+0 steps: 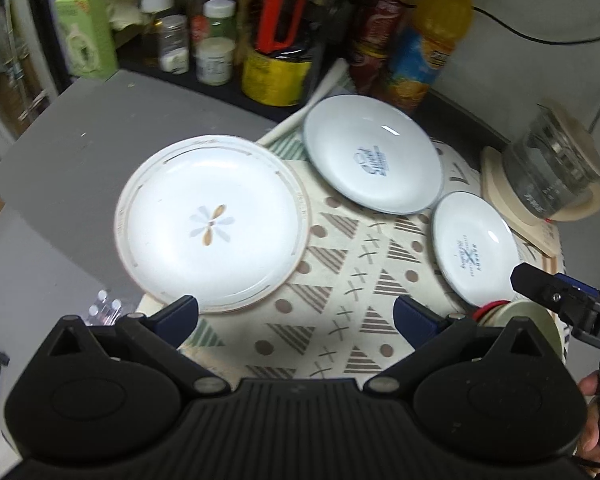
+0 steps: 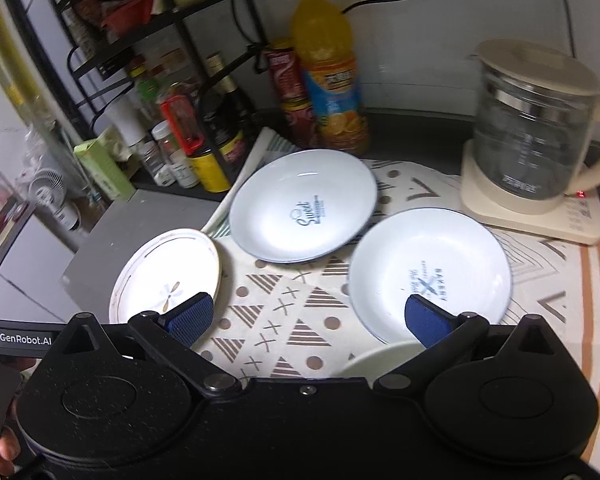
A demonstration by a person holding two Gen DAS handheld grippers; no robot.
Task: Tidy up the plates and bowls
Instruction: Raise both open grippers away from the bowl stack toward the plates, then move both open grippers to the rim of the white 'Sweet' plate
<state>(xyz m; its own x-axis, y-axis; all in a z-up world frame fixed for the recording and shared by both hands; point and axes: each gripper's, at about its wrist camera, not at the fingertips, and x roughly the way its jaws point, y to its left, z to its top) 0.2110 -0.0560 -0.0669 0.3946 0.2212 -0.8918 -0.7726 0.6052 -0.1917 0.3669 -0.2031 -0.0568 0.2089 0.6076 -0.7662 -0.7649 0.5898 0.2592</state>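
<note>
1. Plates lie spread on the patterned cloth (image 2: 292, 320): the flower plate (image 1: 212, 220) overhangs the cloth's left edge onto the grey counter (image 1: 80, 140), the script-logo plate (image 2: 304, 208) sits toward the back edge, and the bakery plate (image 2: 432, 272) lies toward the right, its rim just beside the script-logo plate's. All three are empty.
2. A pale bowl (image 2: 380, 354) at the cloth's near edge is mostly hidden by the right gripper's body; its contents cannot be told.
3. Left gripper (image 1: 296, 316) hovers, spread wide and holding nothing; right gripper (image 2: 306, 318) likewise.
4. Judged step: approach, nothing stacked yet. Next calls for pinching one rim and lifting it onto another plate.
5. The glass kettle (image 2: 536, 132) stands at the right back corner.
</note>
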